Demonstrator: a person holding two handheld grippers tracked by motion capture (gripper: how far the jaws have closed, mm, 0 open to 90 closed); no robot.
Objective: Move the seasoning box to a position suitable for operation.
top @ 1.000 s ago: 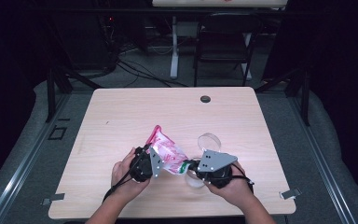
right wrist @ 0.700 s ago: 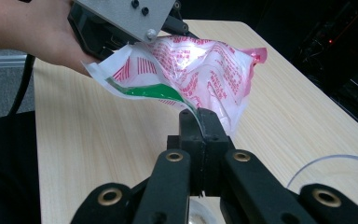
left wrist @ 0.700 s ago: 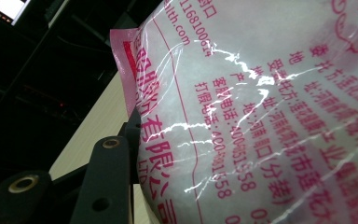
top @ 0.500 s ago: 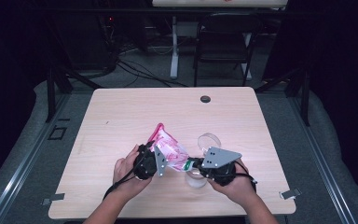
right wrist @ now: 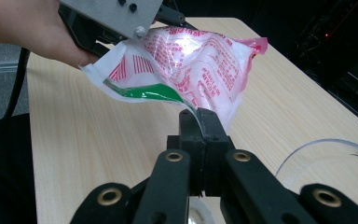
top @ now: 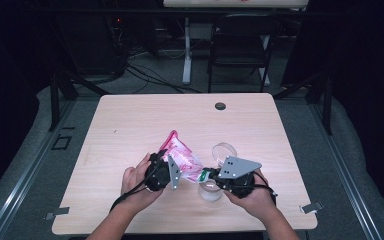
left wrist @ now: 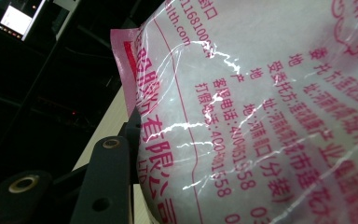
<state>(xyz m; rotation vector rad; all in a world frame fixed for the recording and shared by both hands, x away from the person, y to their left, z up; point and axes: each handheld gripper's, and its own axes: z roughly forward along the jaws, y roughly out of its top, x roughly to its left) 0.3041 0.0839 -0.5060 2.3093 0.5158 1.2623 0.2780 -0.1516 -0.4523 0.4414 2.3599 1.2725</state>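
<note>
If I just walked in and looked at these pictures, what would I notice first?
First, the pink and white bag held up above the middle of the table, stretched between two grippers. The left gripper grips its side, and the right gripper pinches the corner by the green strip. Next, a clear round container sits on the table just beyond the right gripper.

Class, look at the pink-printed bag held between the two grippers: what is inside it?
The bag holds something white; its printed film hides what it is. The right gripper pinches its corner.
</note>
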